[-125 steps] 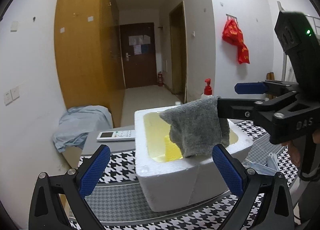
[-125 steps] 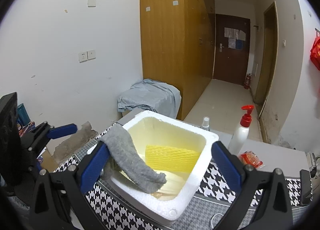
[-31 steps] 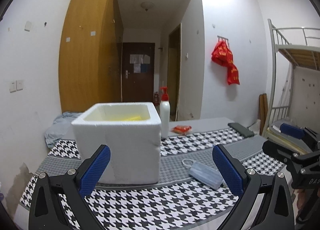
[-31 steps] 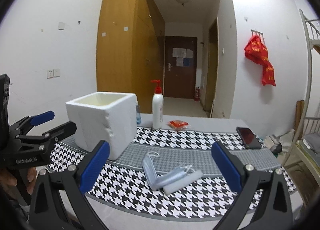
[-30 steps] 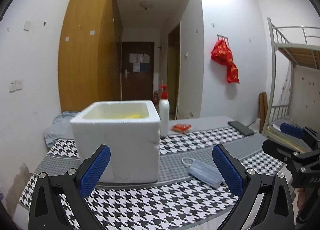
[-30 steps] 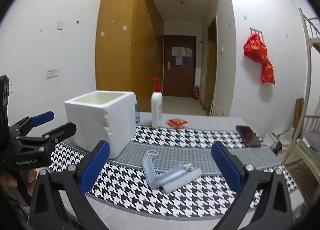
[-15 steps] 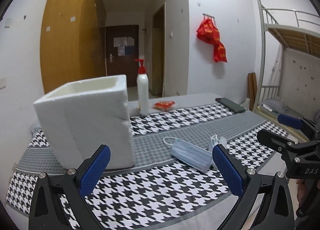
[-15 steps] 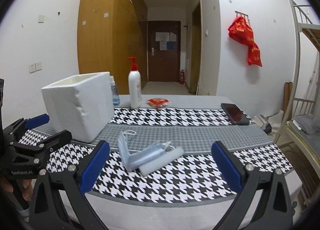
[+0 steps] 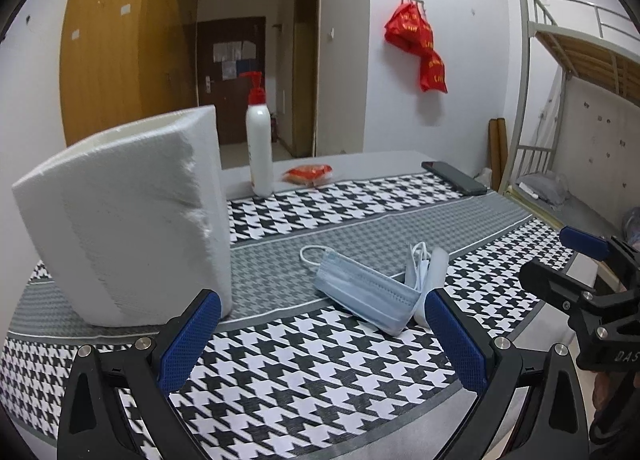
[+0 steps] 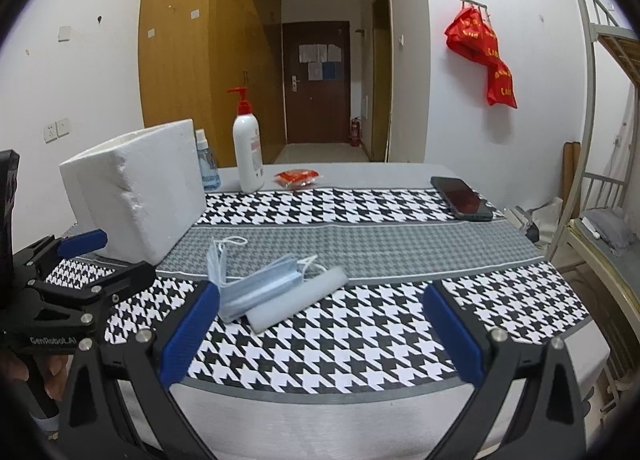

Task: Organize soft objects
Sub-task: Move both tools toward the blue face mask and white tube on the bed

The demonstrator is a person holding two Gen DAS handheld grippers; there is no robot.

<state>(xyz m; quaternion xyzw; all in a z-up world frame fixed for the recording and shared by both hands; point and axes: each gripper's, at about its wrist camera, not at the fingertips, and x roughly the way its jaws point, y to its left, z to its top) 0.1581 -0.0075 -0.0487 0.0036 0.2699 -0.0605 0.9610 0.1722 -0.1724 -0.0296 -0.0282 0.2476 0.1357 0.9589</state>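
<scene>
1. The face masks (image 10: 256,288) lie loose in a small heap on the checked cloth of the surface (image 10: 360,244), near the front edge and just right of the foam box (image 10: 136,188). Their ear loops trail toward the far side.
2. A pale foam roll (image 10: 298,296) lies touching the masks on their right side.
3. The foam box stands upright to the left. From this low angle its inside is hidden, so what it holds cannot be told.
4. The left hand-held gripper (image 9: 320,344) is spread wide and holds nothing; it sits low at the near edge, and the masks (image 9: 364,292) lie just beyond its right finger.
5. The right hand-held gripper (image 10: 320,332) is also spread wide and empty, with the masks close to its left finger.
6. Likely risks:
   - The masks are thin and layered, so a pinch may catch only one and leave the rest.
   - A loop could snag the roll and drag it along.
   - Both grippers sit near the same heap, so they may bump.
   - A push on the light box could shift or tip it.
7. Far back stand a pump bottle (image 10: 247,148), a red packet (image 10: 297,177) and a phone (image 10: 462,197), well apart from the heap.
</scene>
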